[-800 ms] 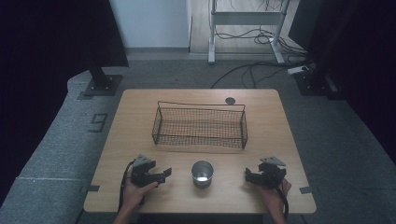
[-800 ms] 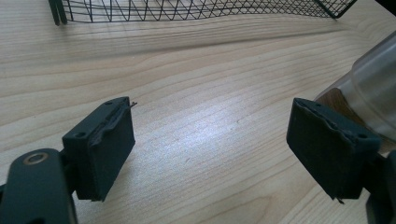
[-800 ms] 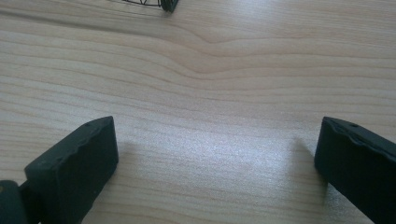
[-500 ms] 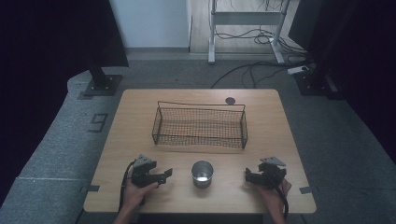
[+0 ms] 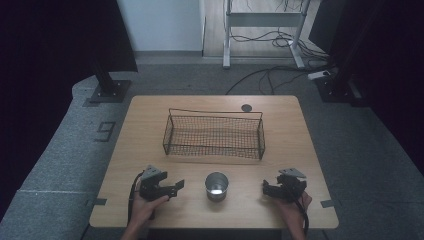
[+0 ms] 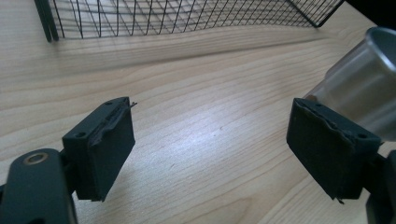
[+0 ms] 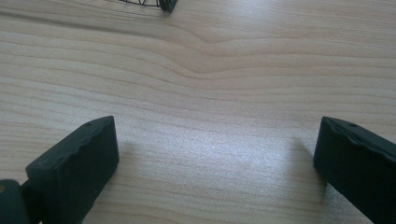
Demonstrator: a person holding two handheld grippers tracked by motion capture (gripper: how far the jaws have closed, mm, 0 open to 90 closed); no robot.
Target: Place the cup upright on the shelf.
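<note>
Both grippers are sitting with their jaws spread wide and nothing between them but bare wood. In the left gripper view, the left gripper (image 6: 210,149) is showing two black pads well apart, and a metal cup (image 6: 362,88) is standing just beyond the right-hand pad, outside the gap; whether pad and cup are touching cannot be told. In the right gripper view, the right gripper (image 7: 215,163) is likewise gaping over plain tabletop, with a corner of the wire basket (image 7: 154,4) showing at the top edge. From the high view, the left gripper (image 5: 172,187) is resting low at the near edge of the wooden table (image 5: 290,130), held by the person's left hand (image 5: 145,207), jaws pointing toward the cup (image 5: 216,186). The right gripper (image 5: 267,189) is lying on the other side of the cup, held by the right hand (image 5: 292,205), jaws pointing inward toward it. The cup is standing upright between the two grippers, apart from the right one. The empty basket (image 5: 214,135) is standing beyond it, mid-table. A small dark disc (image 5: 246,107) is lying near the far edge.
</note>
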